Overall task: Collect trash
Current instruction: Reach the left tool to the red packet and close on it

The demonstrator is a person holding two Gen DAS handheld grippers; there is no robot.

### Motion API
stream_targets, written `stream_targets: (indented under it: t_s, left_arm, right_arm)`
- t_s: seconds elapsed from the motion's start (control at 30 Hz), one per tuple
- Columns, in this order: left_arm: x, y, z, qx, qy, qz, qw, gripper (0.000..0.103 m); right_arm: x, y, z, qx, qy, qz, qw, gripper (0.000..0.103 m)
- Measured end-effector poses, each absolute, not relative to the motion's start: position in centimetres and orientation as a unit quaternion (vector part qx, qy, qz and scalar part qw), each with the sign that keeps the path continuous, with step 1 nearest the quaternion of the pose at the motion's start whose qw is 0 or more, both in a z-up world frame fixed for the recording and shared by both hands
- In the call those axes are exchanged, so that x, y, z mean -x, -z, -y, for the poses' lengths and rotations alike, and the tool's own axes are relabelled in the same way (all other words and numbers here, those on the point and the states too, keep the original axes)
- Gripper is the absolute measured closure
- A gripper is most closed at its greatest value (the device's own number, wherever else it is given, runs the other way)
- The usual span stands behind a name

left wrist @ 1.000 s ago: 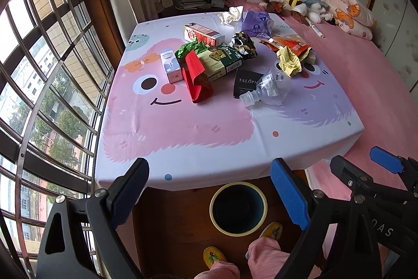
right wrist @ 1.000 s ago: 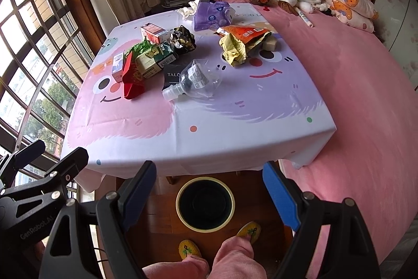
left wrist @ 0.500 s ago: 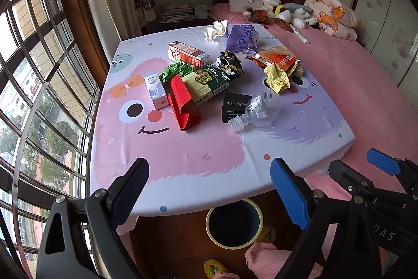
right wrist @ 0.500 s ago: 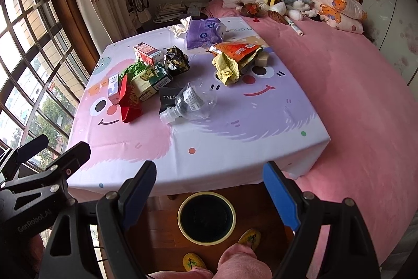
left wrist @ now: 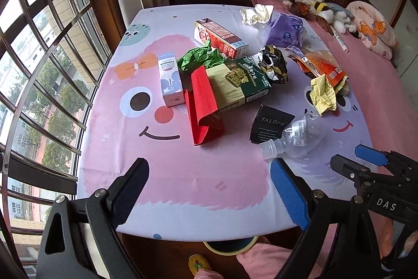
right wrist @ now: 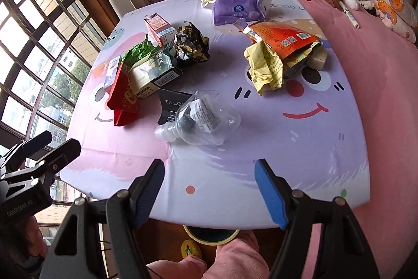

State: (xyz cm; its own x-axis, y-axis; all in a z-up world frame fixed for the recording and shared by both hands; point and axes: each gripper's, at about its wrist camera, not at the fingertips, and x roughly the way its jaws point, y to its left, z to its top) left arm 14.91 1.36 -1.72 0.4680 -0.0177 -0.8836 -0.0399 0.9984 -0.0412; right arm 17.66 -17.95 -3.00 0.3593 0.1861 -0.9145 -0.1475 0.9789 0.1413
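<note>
We hold both tongs above the near edge of the table, which is covered by a cartoon-face cloth, and neither touches anything. Our right gripper has nothing between its jaws, which are closing though a wide gap remains; the crushed clear plastic bottle lies just beyond its tips, toward the middle of the table, neck pointing at the near-left. Our left gripper stands wide open and empty, over the pink half of the cloth near the near edge. Ahead of it, well apart, lies the red paper bag, with a green-and-cream snack box against it and a small white-blue carton on its left side. The black card sits partly under the bottle. Farther back we see a red juice carton, a crumpled dark wrapper, yellow paper, an orange pouch and a purple bag toward the far edge. The yellow-rimmed bin (only partly visible) stands on the floor under the near edge.
</note>
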Motion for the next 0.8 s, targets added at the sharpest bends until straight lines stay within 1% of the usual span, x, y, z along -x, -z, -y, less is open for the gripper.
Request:
stream_targets:
  t_s: [0.23,0.3,0.37,0.5,0.57,0.6,0.63,0.7,0.73,0.77,0.8]
  left_arm:
    - [-19.2,3.9,-3.2,0.084,-0.088,-0.542,0.832,0.011]
    - [-20.2,4.3,-3.5,0.099,-0.101,-0.546,0.826,0.011]
    - [-21.0,4.8,-3.6,0.110,-0.111,-0.549,0.821,0.011]
    - [-22.6,5.7,-3.4,0.119,-0.119,-0.560,0.811,0.011]
    - [-23.3,6.5,-3.0,0.118,-0.122,-0.570,0.804,0.012]
    - [-23.7,6.9,-2.9,0.117,-0.122,-0.575,0.801,0.014]
    - [-24.1,7.4,-2.8,0.117,-0.121,-0.580,0.797,0.017]
    - [-24.8,8.4,-2.8,0.123,-0.117,-0.592,0.788,0.031]
    - [-25.1,8.9,-2.8,0.128,-0.115,-0.598,0.783,0.034]
    - [-25.3,9.5,-2.9,0.135,-0.114,-0.604,0.777,0.042]
    - [-25.4,10.0,-3.1,0.144,-0.112,-0.610,0.771,0.052]
  right_arm:
    - [-24.5,4.6,16.5,0.044,-0.214,-0.570,0.792,0.032]
    - [-25.9,5.3,15.1,0.070,-0.244,-0.572,0.780,0.038]
    - [-27.1,6.1,13.5,0.098,-0.268,-0.577,0.765,0.048]
    - [-28.5,8.0,10.6,0.154,-0.294,-0.592,0.735,0.057]
    - [-28.7,9.0,9.7,0.169,-0.303,-0.603,0.719,0.069]
    - [-28.8,9.4,9.3,0.172,-0.309,-0.606,0.712,0.073]
    - [-28.8,9.6,9.1,0.174,-0.314,-0.608,0.708,0.080]
    - [-28.7,9.8,8.9,0.174,-0.322,-0.605,0.707,0.085]
    - [-28.7,9.8,8.9,0.170,-0.328,-0.605,0.705,0.091]
    - [-28.7,9.8,9.1,0.166,-0.333,-0.605,0.704,0.094]
    - [-28.7,9.7,9.3,0.162,-0.337,-0.604,0.704,0.095]
